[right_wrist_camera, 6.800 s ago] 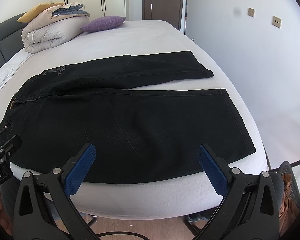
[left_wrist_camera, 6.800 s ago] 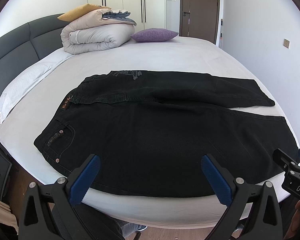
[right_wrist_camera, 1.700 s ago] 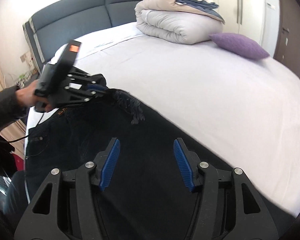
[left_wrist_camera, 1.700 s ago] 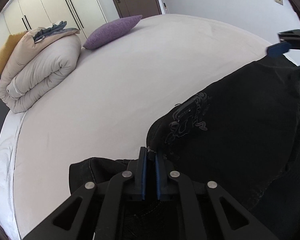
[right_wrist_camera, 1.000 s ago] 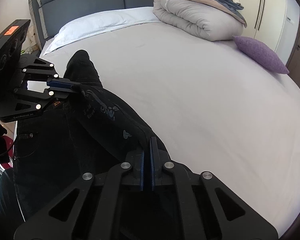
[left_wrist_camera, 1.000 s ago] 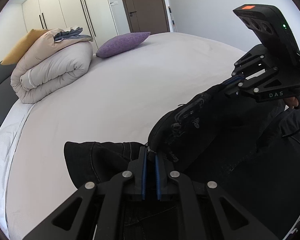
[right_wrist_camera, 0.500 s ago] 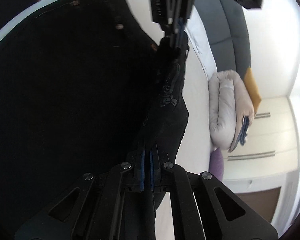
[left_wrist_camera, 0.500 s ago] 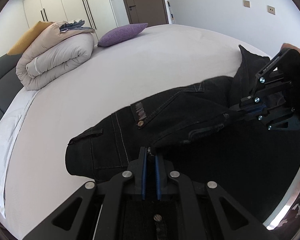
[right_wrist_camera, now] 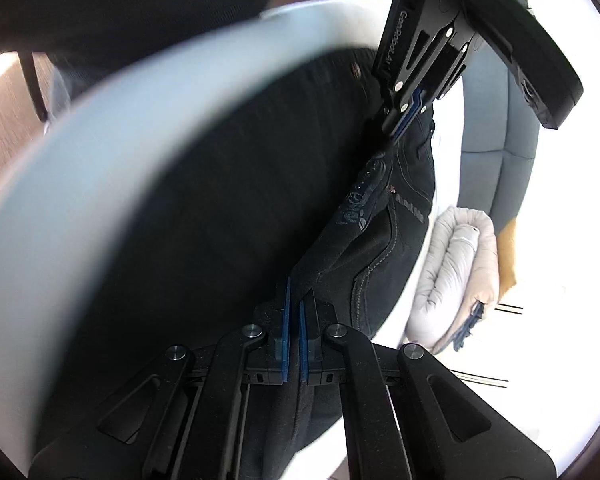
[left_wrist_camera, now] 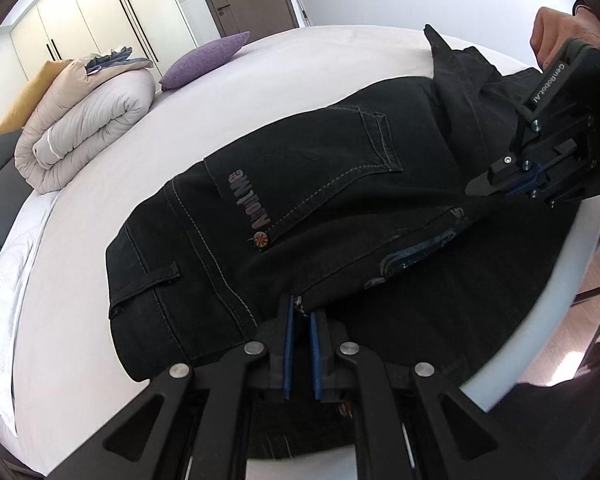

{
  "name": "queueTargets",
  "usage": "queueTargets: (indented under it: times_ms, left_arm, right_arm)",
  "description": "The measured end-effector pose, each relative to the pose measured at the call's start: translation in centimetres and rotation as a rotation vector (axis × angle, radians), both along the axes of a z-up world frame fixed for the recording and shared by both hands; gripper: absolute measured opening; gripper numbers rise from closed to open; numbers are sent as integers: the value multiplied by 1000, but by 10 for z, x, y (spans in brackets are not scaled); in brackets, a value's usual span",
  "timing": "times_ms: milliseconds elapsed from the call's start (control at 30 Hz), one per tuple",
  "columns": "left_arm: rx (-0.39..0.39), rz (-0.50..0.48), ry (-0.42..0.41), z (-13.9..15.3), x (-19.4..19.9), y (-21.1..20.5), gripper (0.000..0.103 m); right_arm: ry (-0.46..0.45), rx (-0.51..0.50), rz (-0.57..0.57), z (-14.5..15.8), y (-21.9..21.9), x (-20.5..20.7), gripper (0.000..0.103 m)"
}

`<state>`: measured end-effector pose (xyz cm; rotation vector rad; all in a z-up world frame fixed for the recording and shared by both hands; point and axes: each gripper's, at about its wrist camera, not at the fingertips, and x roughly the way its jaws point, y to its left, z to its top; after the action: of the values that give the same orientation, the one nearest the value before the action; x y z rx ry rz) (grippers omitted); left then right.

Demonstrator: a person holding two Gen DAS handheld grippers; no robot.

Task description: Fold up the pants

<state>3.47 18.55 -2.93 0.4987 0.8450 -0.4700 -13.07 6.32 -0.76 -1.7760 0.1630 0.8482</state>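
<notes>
Black jeans lie on the white bed, one half folded over toward the near edge, back pocket with lettering facing up. My left gripper is shut on the folded edge at the waist end. My right gripper is shut on the same edge farther right, held by a hand. In the right wrist view my right gripper pinches the jeans and the left gripper grips them ahead.
A rolled beige duvet with a yellow pillow and a purple cushion lie at the far side of the bed. A grey headboard and wardrobes stand behind. The bed edge curves close on the right.
Both grippers have carried the pinched edge of the jeans over toward the near side of the bed. The back pocket side has turned up and spread flatter.
</notes>
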Motion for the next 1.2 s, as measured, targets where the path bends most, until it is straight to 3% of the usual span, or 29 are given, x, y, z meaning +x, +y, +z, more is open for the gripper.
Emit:
queueTargets:
  times_ms: [233,367,433,700,800,900,967,1100,1200]
  left_arm:
    - [-32,-1,7,7,-13,11,7]
    - [-42,-5,14,10,-14,16,7]
    - [-47,-5,16,11,-16,18,7]
    - [-61,12,24,4,-23,23,8]
    - [-75,38,24,-1,-20,25,14]
    - [-55,69,4,4,-24,30,29]
    - [-53,84,2,11,-30,34,49]
    - [-155,112,-18,38,-42,41,51]
    - [-257,150,-35,58,-30,38,51]
  right_arm:
    - [44,32,-28,12,17,-1,3]
    - [61,53,-44,24,9,-23,3]
    - [66,56,-51,19,5,-11,3]
    - [74,57,-64,17,8,-33,3]
    - [78,48,-71,10,8,-27,3]
    - [103,80,-101,10,8,-15,3]
    - [123,107,-124,14,6,-8,3]
    - [136,143,-162,18,8,2,3]
    - [153,183,-200,19,11,7,4]
